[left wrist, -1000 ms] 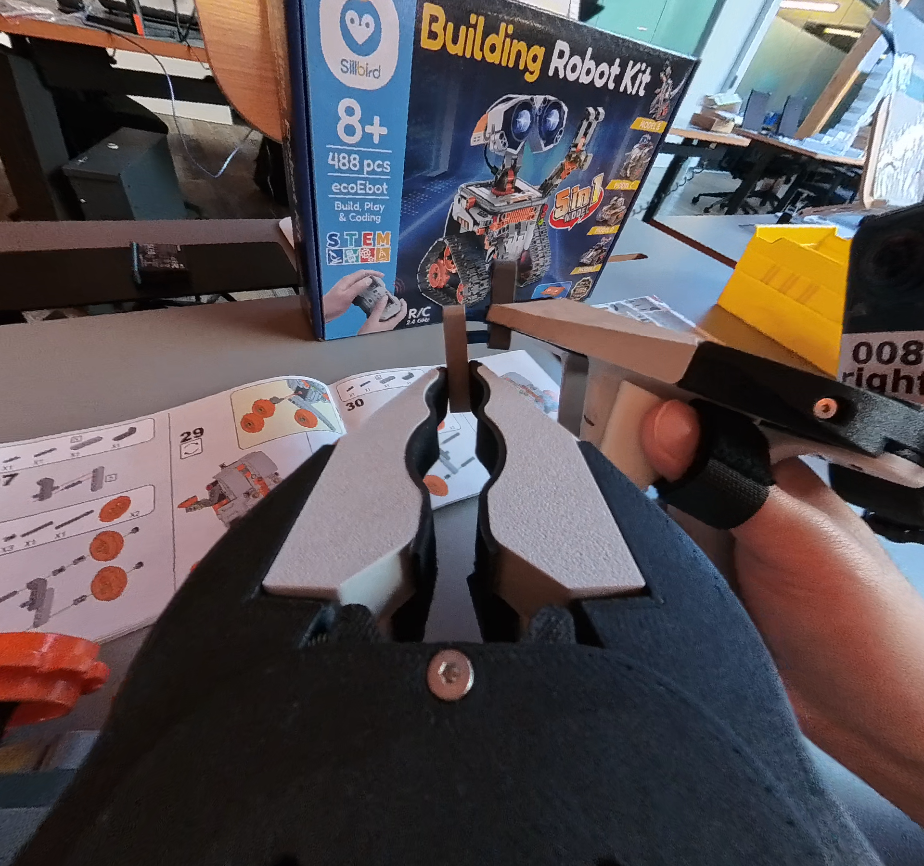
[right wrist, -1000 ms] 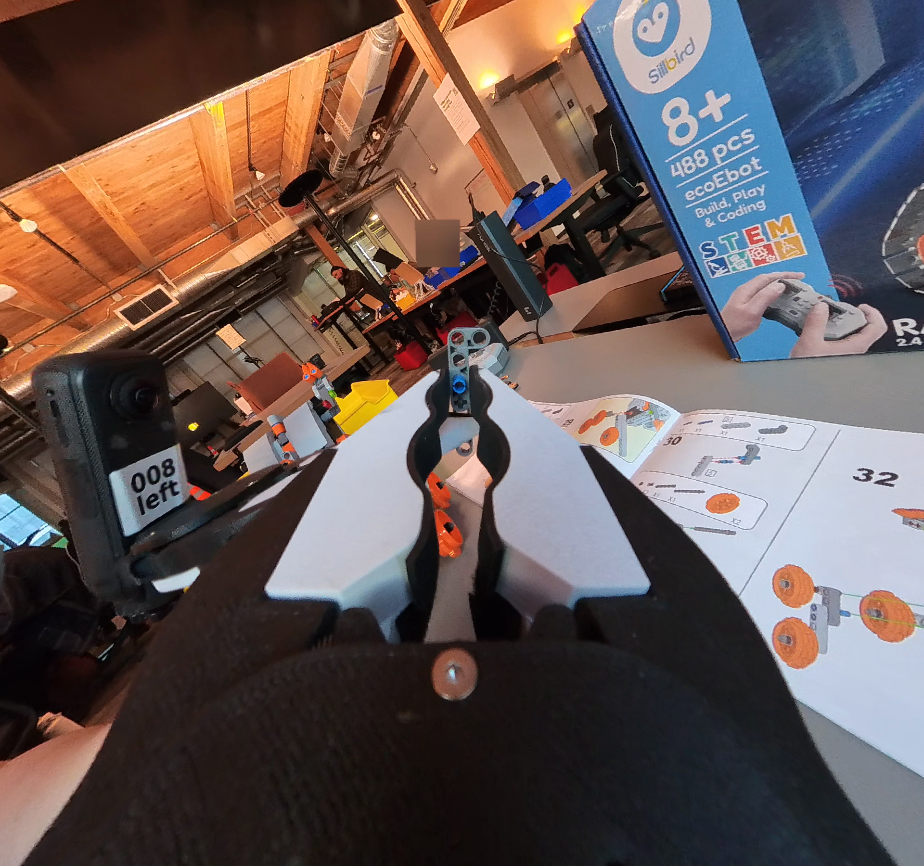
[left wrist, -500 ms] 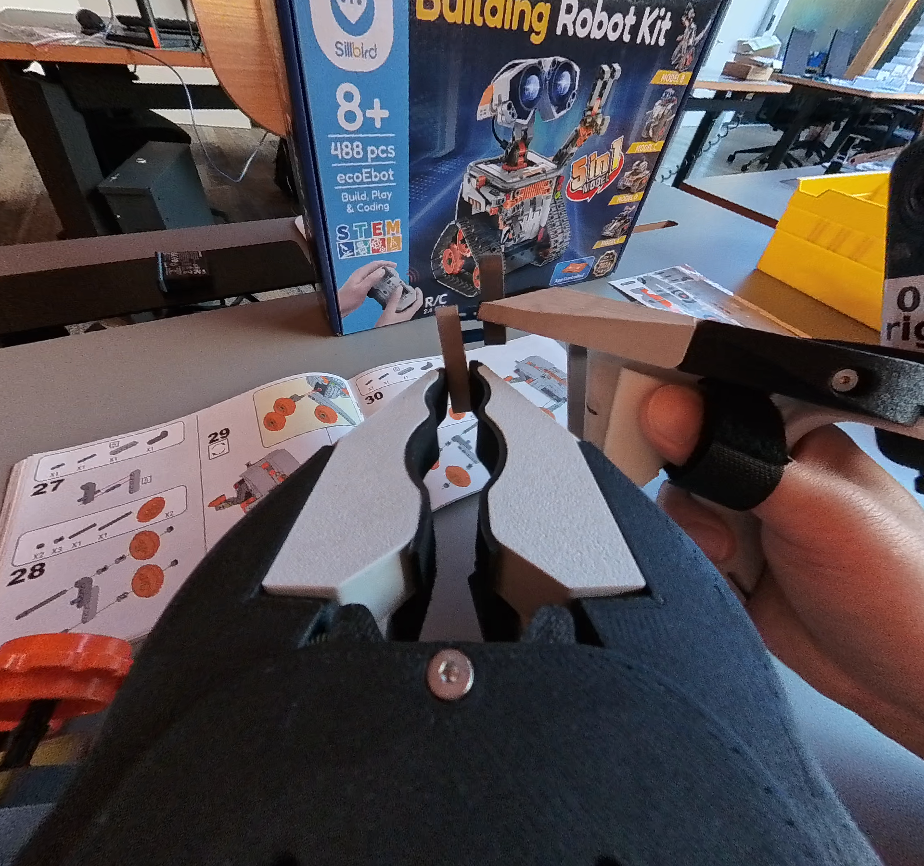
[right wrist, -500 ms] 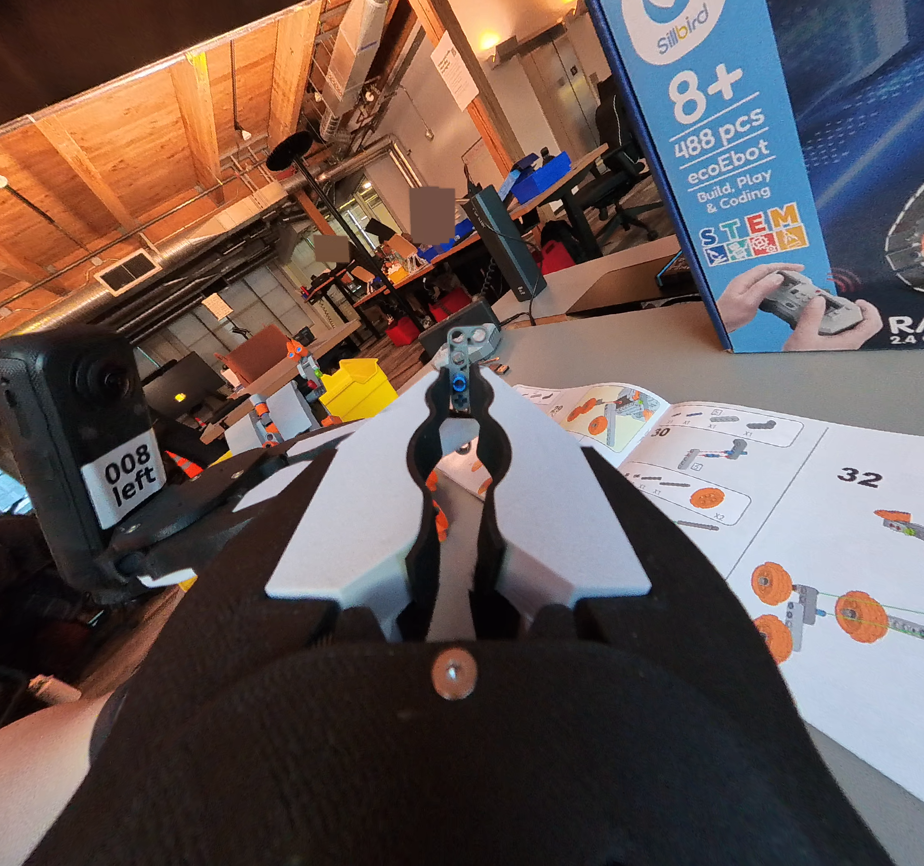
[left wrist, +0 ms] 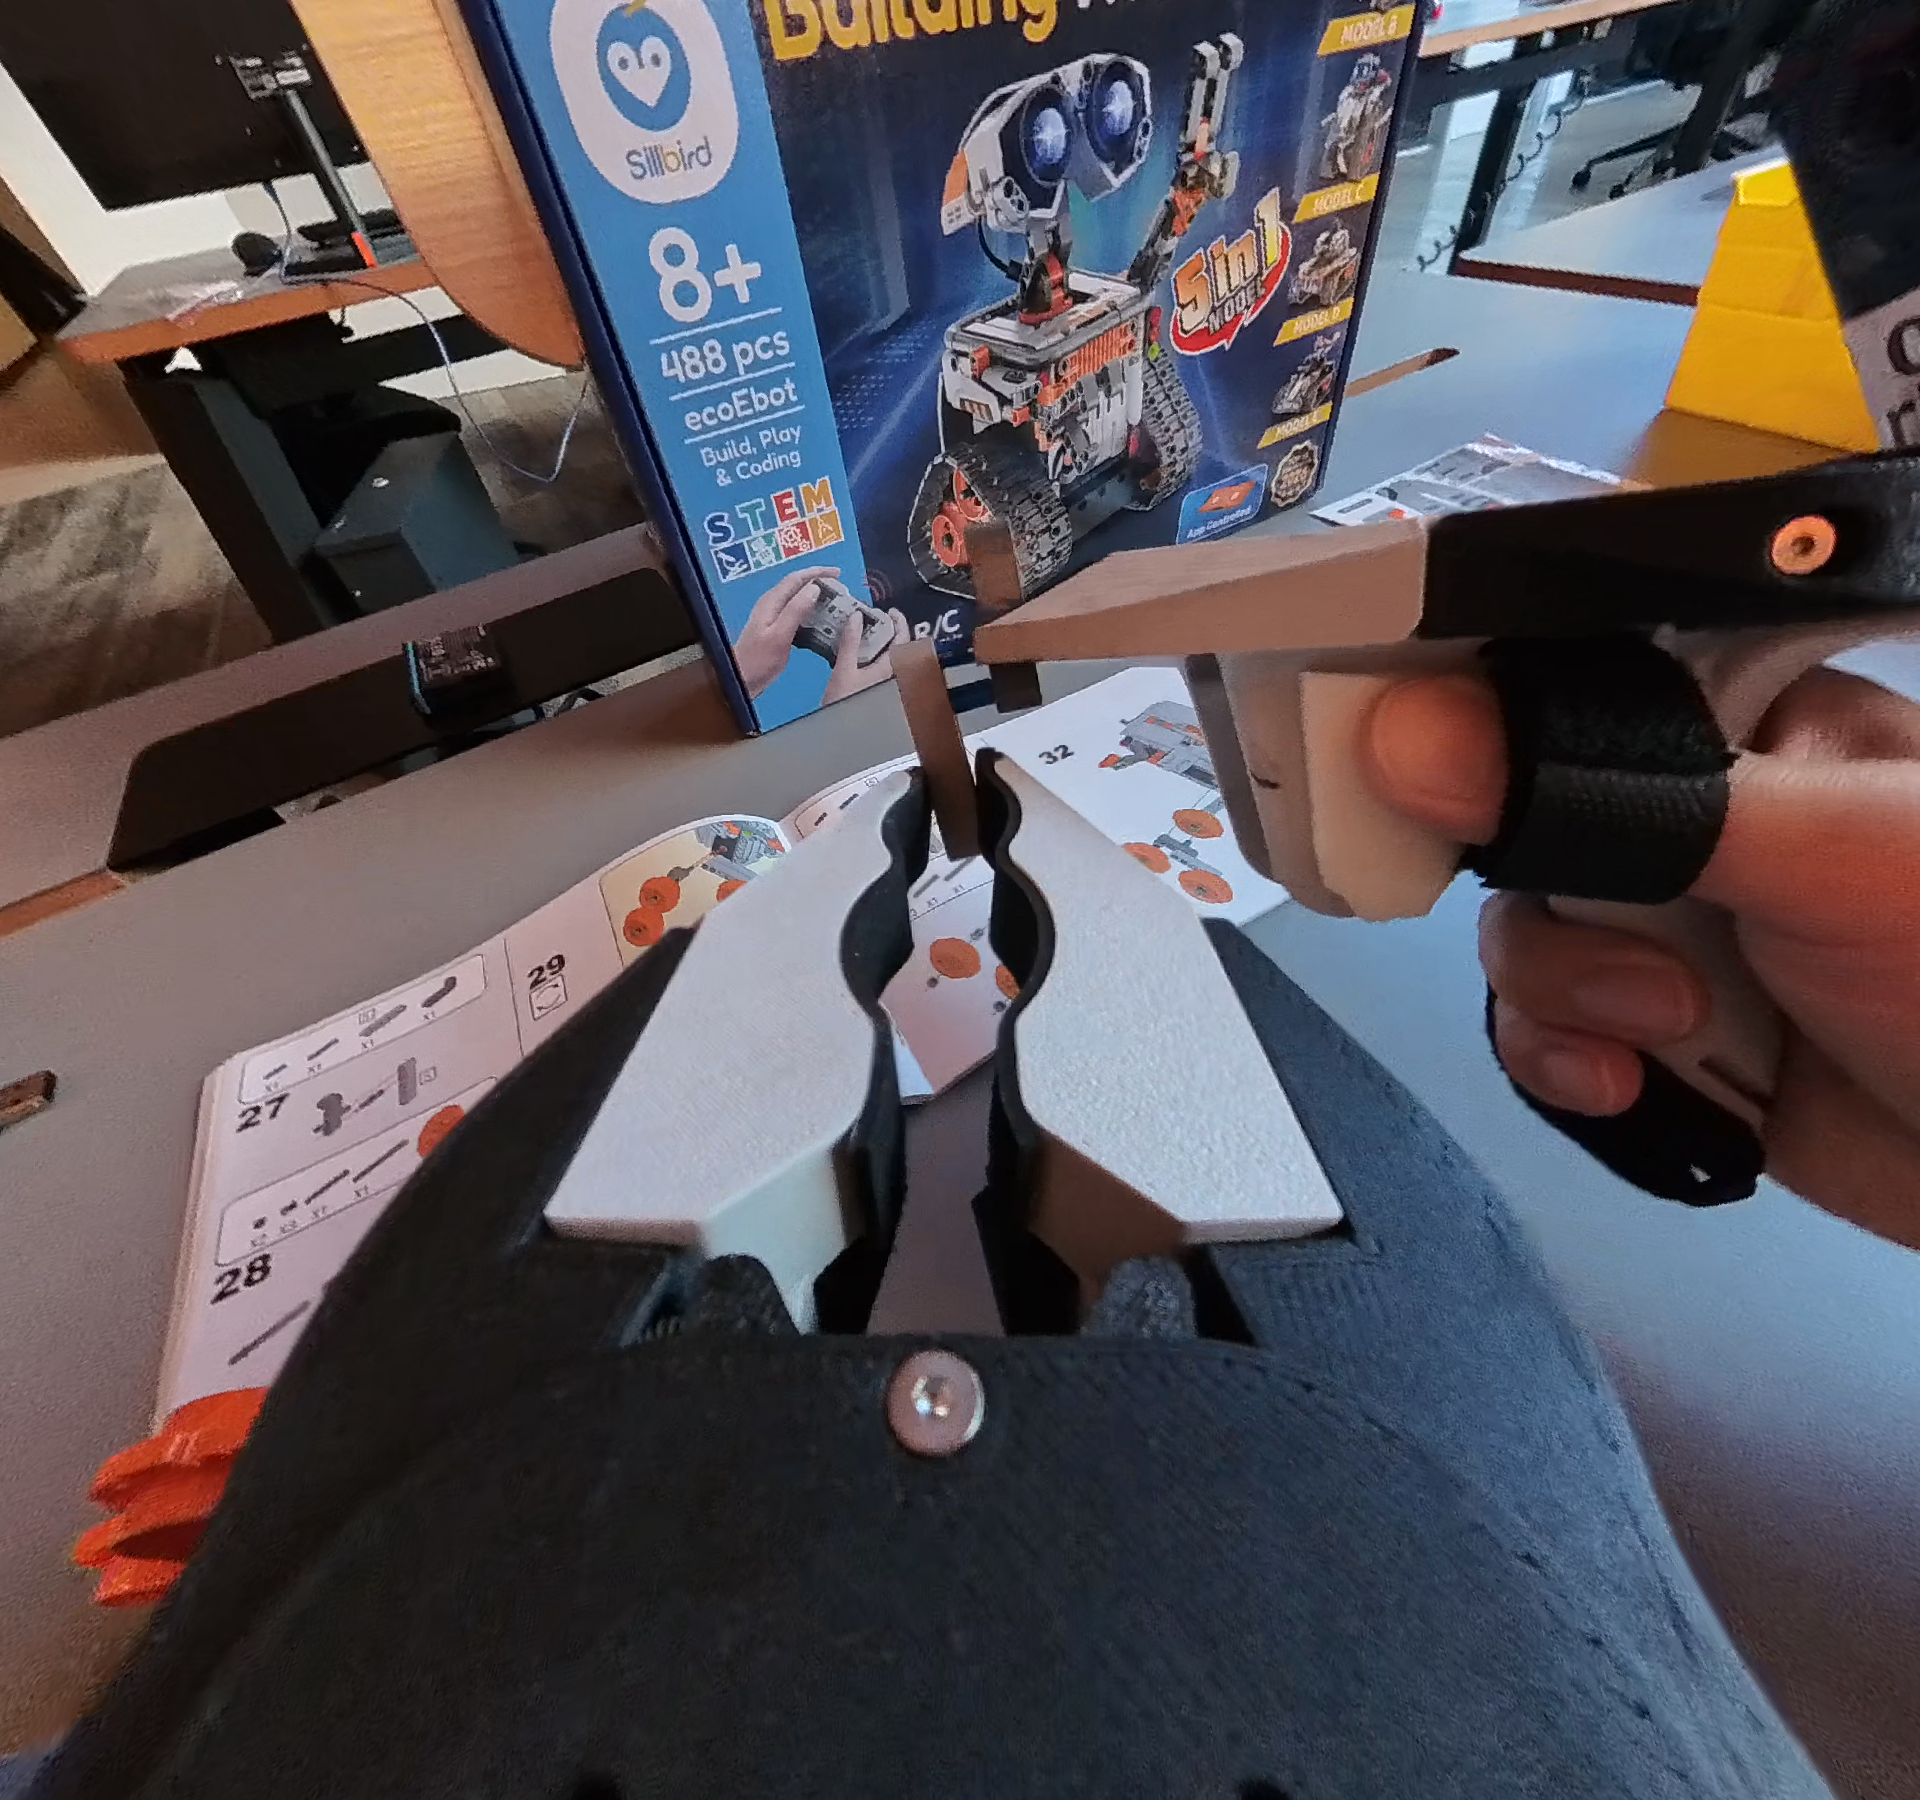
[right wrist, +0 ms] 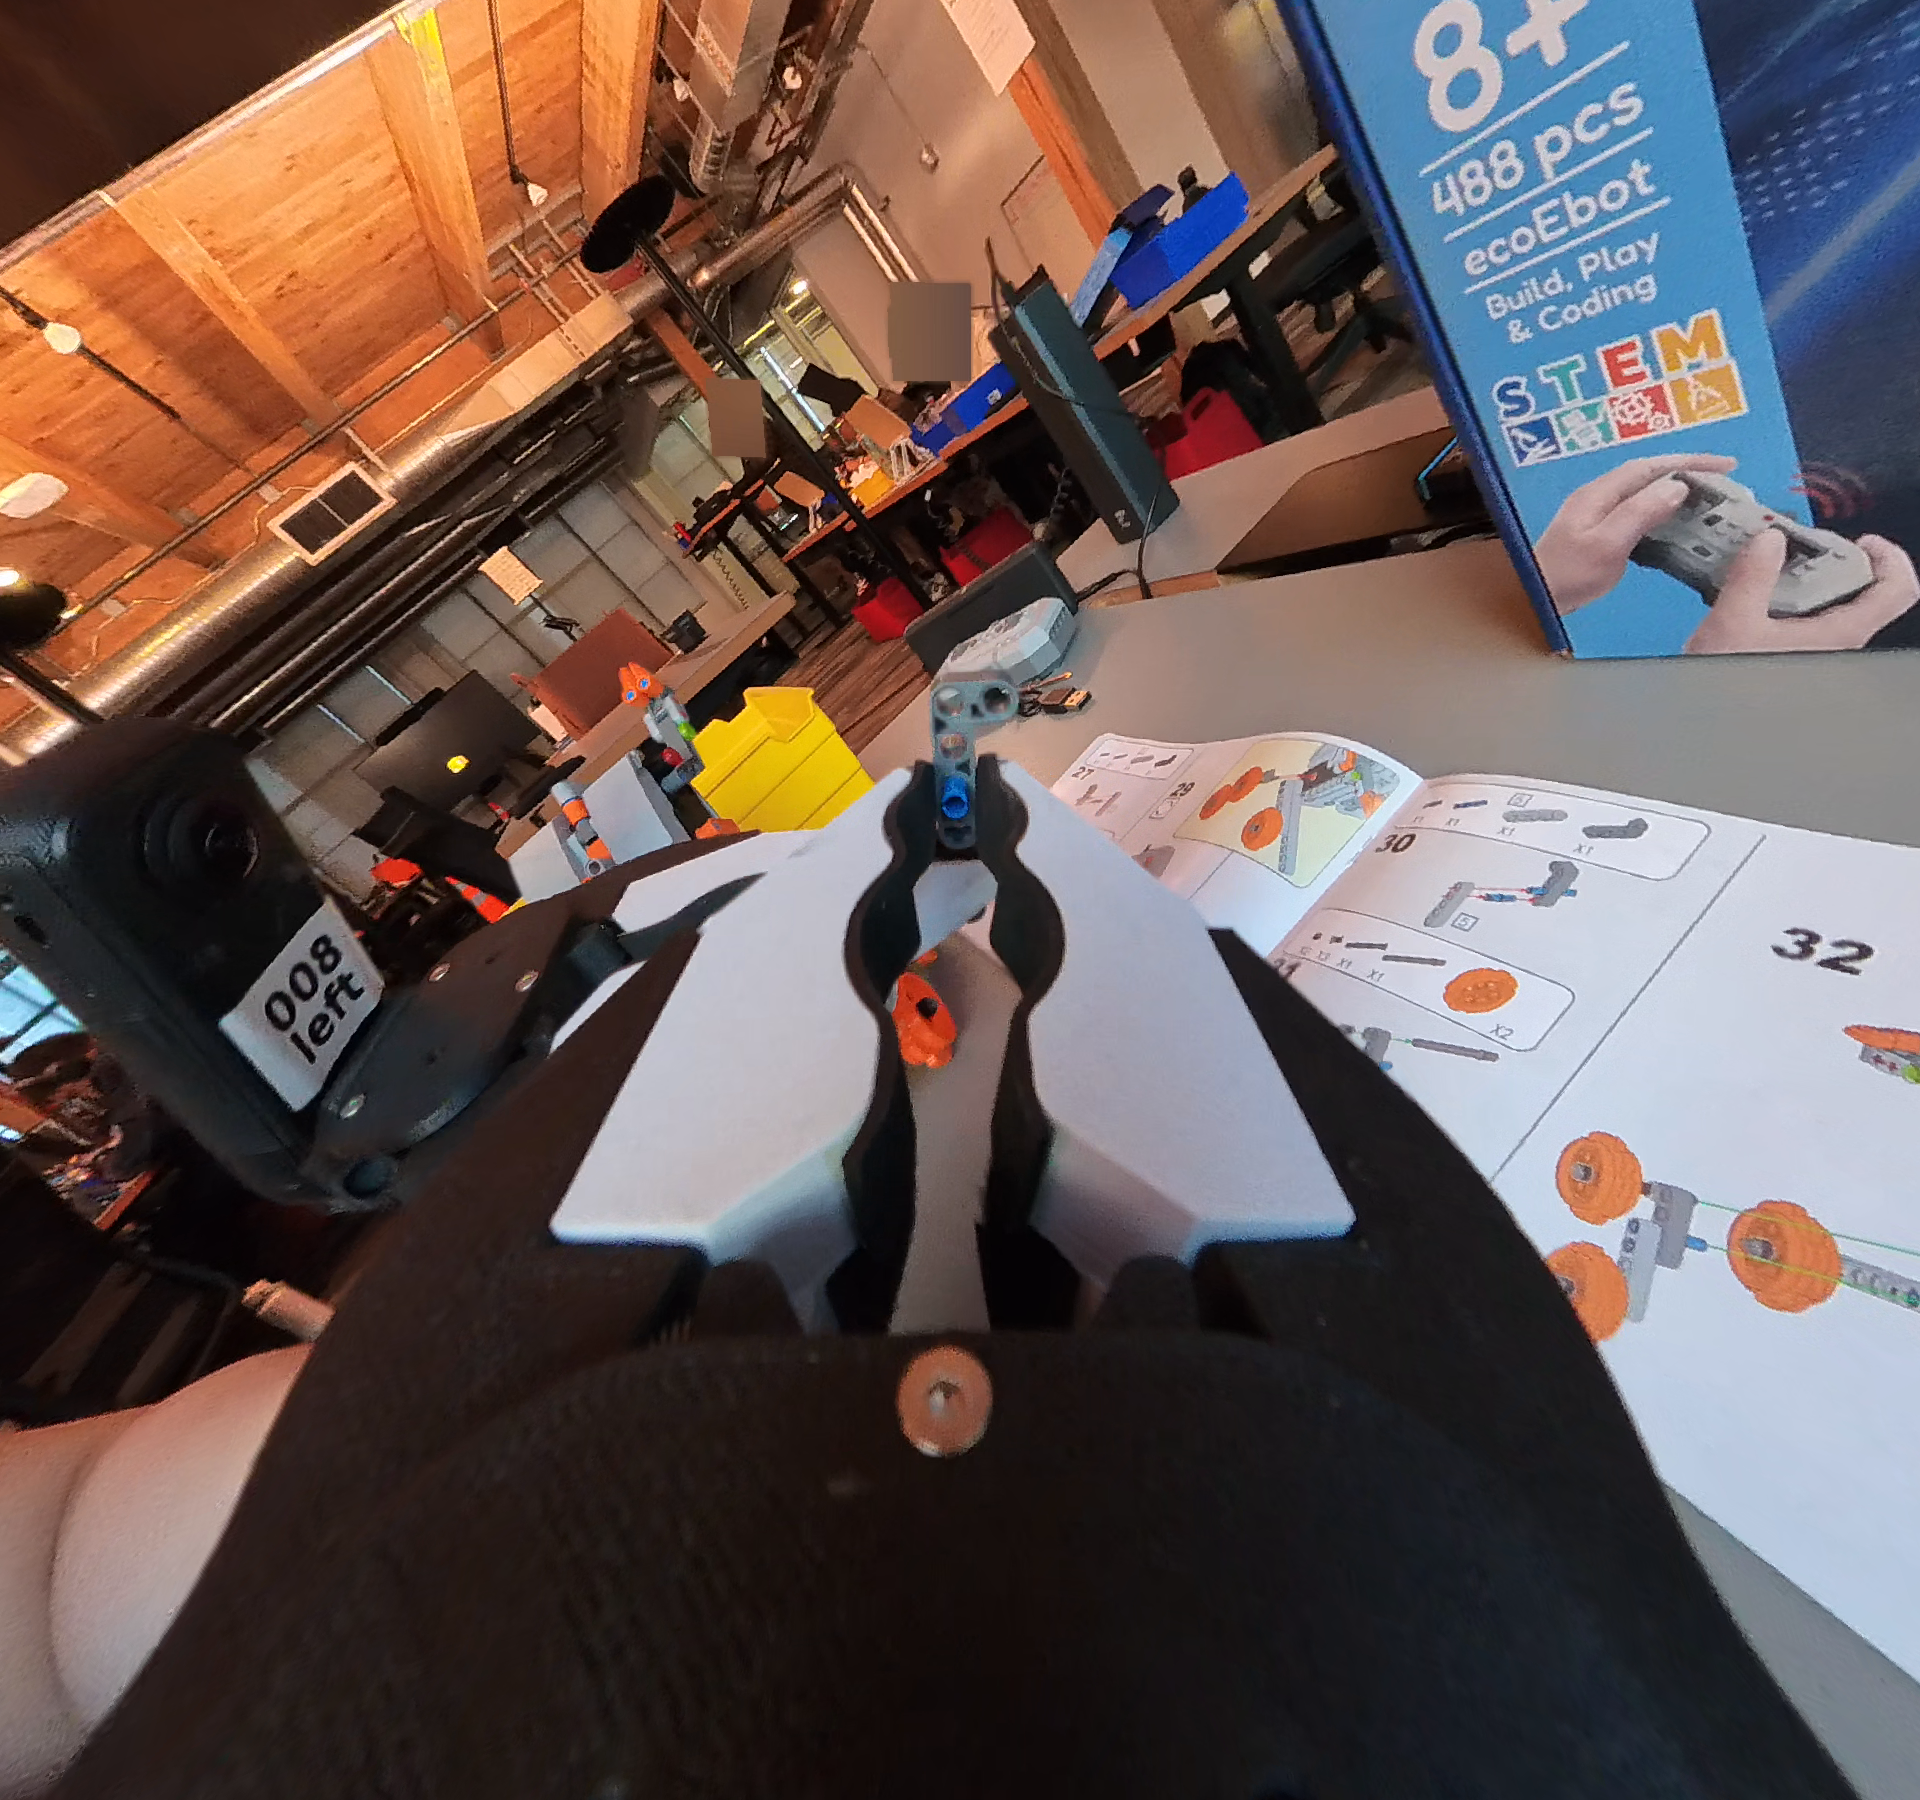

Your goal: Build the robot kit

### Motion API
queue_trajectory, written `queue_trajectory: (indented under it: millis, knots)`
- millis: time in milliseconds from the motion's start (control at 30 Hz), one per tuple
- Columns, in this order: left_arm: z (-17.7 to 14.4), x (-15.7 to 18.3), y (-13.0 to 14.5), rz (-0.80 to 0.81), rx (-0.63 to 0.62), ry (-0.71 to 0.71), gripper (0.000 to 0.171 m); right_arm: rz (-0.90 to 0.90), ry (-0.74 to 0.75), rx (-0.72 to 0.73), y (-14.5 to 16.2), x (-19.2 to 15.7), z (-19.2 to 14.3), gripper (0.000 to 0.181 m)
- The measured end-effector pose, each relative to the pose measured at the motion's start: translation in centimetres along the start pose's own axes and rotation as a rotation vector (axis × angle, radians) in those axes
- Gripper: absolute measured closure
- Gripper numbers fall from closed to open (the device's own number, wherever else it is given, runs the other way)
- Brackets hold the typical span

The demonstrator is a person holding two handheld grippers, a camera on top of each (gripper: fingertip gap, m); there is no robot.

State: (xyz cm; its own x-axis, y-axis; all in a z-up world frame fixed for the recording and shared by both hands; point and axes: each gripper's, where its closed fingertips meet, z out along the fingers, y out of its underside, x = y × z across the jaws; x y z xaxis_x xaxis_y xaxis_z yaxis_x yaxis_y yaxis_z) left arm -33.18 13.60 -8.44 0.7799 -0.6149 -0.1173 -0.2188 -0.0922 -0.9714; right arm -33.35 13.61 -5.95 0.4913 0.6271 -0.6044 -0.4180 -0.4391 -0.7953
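My left gripper [left wrist: 948, 786] is shut on a thin grey beam [left wrist: 938, 748] that stands upright between its tips, seen edge-on. My right gripper [right wrist: 954, 800] is shut on a grey L-shaped beam with a blue pin [right wrist: 961, 748]. In the left wrist view the right gripper [left wrist: 1000, 636] reaches in from the right, held by a hand [left wrist: 1714, 929]. Its tips sit just above and right of the left's beam, very close. In the right wrist view the left gripper [right wrist: 717, 877] lies low at the left with its camera [right wrist: 197, 929].
An open instruction booklet [left wrist: 416, 1075] [right wrist: 1558, 929] lies on the grey table [left wrist: 312, 877]. A tall blue kit box [left wrist: 935, 244] [right wrist: 1558, 244] stands behind it. An orange gear [left wrist: 156, 1501], a yellow bin [left wrist: 1756, 337] [right wrist: 779, 753] and a grey hub [right wrist: 1008, 644] are around. The grippers are tip to tip, or close to it.
Both grippers stay shut on their beams. Both have tipped and shifted a little, so the box looms larger. The right gripper's tips have drawn slightly nearer the left's beam.
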Motion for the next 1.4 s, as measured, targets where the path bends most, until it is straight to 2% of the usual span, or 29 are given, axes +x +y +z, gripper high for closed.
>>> queue_trajectory:
  millis: [500, 800, 1000, 1200, 1400]
  knots:
    - [0.2, 1.1, 0.1, 0.222, 0.015, 0.021, 0.164, 0.024, -0.063, -0.149, 0.3, 0.5, -1.1, 0.174]
    - [0.3, 0.9, 0.2, 0.182, 0.022, 0.023, 0.165, 0.11, -0.108, -0.136, 0.5, 0.5, -1.4, 0.174]
    - [0.4, 1.2, 0.0, 0.279, 0.034, 0.017, 0.165, 0.102, -0.096, -0.115, 0.3, 0.8, -1.6, 0.174]
    - [0.4, 1.1, 0.2, 0.141, 0.014, 0.096, 0.165, 0.133, -0.105, -0.087, 0.5, 0.8, -1.3, 0.174]
    - [0.6, 0.9, 0.6, 0.185, 0.022, 0.067, 0.165, 0.147, -0.101, -0.1, 0.8, 1.0, -1.2, 0.174]
